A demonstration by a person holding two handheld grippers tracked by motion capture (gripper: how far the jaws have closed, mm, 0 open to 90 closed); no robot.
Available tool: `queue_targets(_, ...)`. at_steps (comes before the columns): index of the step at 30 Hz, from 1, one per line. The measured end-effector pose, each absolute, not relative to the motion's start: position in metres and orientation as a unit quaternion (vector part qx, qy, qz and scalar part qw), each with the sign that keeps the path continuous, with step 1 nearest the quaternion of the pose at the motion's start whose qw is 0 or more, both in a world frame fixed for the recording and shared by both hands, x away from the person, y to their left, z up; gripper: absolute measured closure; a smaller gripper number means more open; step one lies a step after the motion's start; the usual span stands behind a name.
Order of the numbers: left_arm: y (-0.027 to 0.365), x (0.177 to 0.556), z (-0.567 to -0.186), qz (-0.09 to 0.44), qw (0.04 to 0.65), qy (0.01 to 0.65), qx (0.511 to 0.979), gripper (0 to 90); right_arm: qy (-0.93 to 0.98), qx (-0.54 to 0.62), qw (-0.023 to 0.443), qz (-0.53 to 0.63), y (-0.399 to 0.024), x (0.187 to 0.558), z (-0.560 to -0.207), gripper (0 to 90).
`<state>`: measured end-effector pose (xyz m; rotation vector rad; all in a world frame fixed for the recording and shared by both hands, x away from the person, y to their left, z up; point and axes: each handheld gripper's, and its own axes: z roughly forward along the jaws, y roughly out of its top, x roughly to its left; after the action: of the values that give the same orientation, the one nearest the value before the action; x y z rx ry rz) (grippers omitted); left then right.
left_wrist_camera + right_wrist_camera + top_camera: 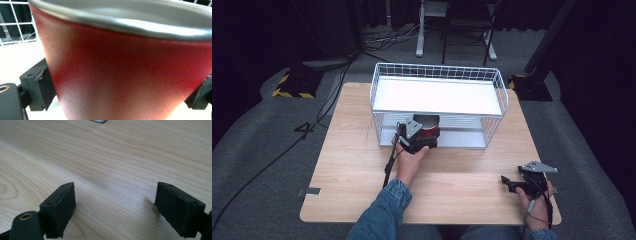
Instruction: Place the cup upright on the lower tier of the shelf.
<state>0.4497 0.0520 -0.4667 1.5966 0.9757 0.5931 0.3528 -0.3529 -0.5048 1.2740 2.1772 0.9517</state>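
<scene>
A red cup (430, 128) with a grey metal rim sits at the front of the lower level of a white wire rack (438, 102). My left gripper (416, 136) is shut on the red cup; in the left gripper view the cup (125, 72) is pressed between both black jaws, with one pad (37, 87) at its left side. My right gripper (512, 182) rests low over the table near the front right corner, open, with bare wood between its fingers (60, 207).
The wooden table (357, 165) carries the two-level rack at its back middle, with a white shelf (437, 96) on top. Cables run across the grey floor at the left. A chair and stand legs are behind the table.
</scene>
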Motion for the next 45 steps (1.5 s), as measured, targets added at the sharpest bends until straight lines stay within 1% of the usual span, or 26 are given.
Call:
queue_targets(7, 0.041, 0.462, -0.470, 0.263, 0.564, 0.427, 0.656, 6.6, 0.791, 0.454, 0.219, 0.346, -0.351, 0.353, -0.505, 17.3)
queue_targets(11, 0.036, 0.467, -0.476, 0.254, 0.565, 0.435, 0.653, 6.5, 0.793, 0.450, 0.219, 0.348, -0.351, 0.353, -0.505, 17.3)
queue_targets(19, 0.028, 0.476, -0.476, 0.264, 0.560, 0.441, 0.649, 6.5, 0.793, 0.449, 0.219, 0.347, -0.351, 0.352, -0.505, 17.3)
queue_targets(21, 0.023, 0.480, -0.473, 0.273, 0.553, 0.457, 0.641, 6.5, 0.794, 0.449, 0.220, 0.347, -0.351, 0.352, -0.505, 17.3)
queue_targets(22, 0.027, 0.485, -0.472, 0.293, 0.544, 0.427, 0.660, 6.5, 0.793, 0.449, 0.220, 0.347, -0.351, 0.352, -0.505, 17.3)
queue_targets(23, 0.022, 0.486, -0.473, 0.268, 0.561, 0.432, 0.653, 6.5, 0.793, 0.449, 0.218, 0.348, -0.351, 0.353, -0.505, 17.3)
queue_targets(24, 0.024, 0.491, -0.473, 0.280, 0.555, 0.420, 0.662, 6.5, 0.793, 0.449, 0.218, 0.348, -0.351, 0.353, -0.505, 17.3)
queue_targets(25, 0.019, 0.491, -0.474, 0.260, 0.567, 0.434, 0.650, 6.5, 0.793, 0.450, 0.218, 0.348, -0.351, 0.353, -0.505, 17.3)
queue_targets(26, 0.020, 0.497, -0.476, 0.252, 0.582, 0.395, 0.665, 6.5, 0.793, 0.450, 0.217, 0.348, -0.351, 0.353, -0.505, 17.3)
queue_targets(27, 0.016, 0.496, -0.476, 0.255, 0.580, 0.406, 0.659, 6.5, 0.793, 0.449, 0.218, 0.348, -0.351, 0.353, -0.505, 17.3)
queue_targets(28, 0.014, 0.492, -0.475, 0.269, 0.566, 0.436, 0.646, 6.5, 0.793, 0.450, 0.217, 0.348, -0.351, 0.353, -0.505, 17.2)
queue_targets(31, 0.013, 0.494, -0.476, 0.283, 0.558, 0.429, 0.652, 6.5, 0.793, 0.450, 0.217, 0.348, -0.351, 0.353, -0.505, 17.3)
queue_targets(32, 0.014, 0.496, -0.477, 0.279, 0.561, 0.411, 0.663, 6.4, 0.793, 0.450, 0.217, 0.348, -0.351, 0.353, -0.505, 17.3)
queue_targets(34, 0.015, 0.495, -0.478, 0.272, 0.556, 0.418, 0.665, 6.4, 0.794, 0.449, 0.220, 0.347, -0.351, 0.352, -0.505, 17.3)
queue_targets(35, 0.010, 0.494, -0.480, 0.246, 0.578, 0.437, 0.644, 6.4, 0.794, 0.449, 0.220, 0.347, -0.351, 0.352, -0.505, 17.3)
queue_targets(36, 0.009, 0.492, -0.479, 0.247, 0.574, 0.462, 0.629, 6.3, 0.794, 0.449, 0.220, 0.347, -0.351, 0.352, -0.505, 17.3)
queue_targets(37, 0.006, 0.490, -0.480, 0.234, 0.579, 0.477, 0.618, 6.4, 0.794, 0.449, 0.220, 0.347, -0.351, 0.352, -0.505, 17.3)
queue_targets(40, 0.003, 0.489, -0.480, 0.237, 0.576, 0.478, 0.620, 6.3, 0.793, 0.449, 0.218, 0.348, -0.351, 0.353, -0.505, 17.3)
queue_targets(41, 0.006, 0.491, -0.480, 0.251, 0.574, 0.463, 0.627, 6.0, 0.793, 0.450, 0.217, 0.348, -0.351, 0.353, -0.505, 17.3)
queue_targets(44, 0.007, 0.491, -0.480, 0.244, 0.576, 0.463, 0.628, 5.6, 0.793, 0.449, 0.218, 0.348, -0.351, 0.353, -0.505, 17.3)
queue_targets(45, 0.004, 0.489, -0.480, 0.230, 0.582, 0.480, 0.615, 5.3, 0.793, 0.449, 0.220, 0.347, -0.351, 0.352, -0.505, 17.3)
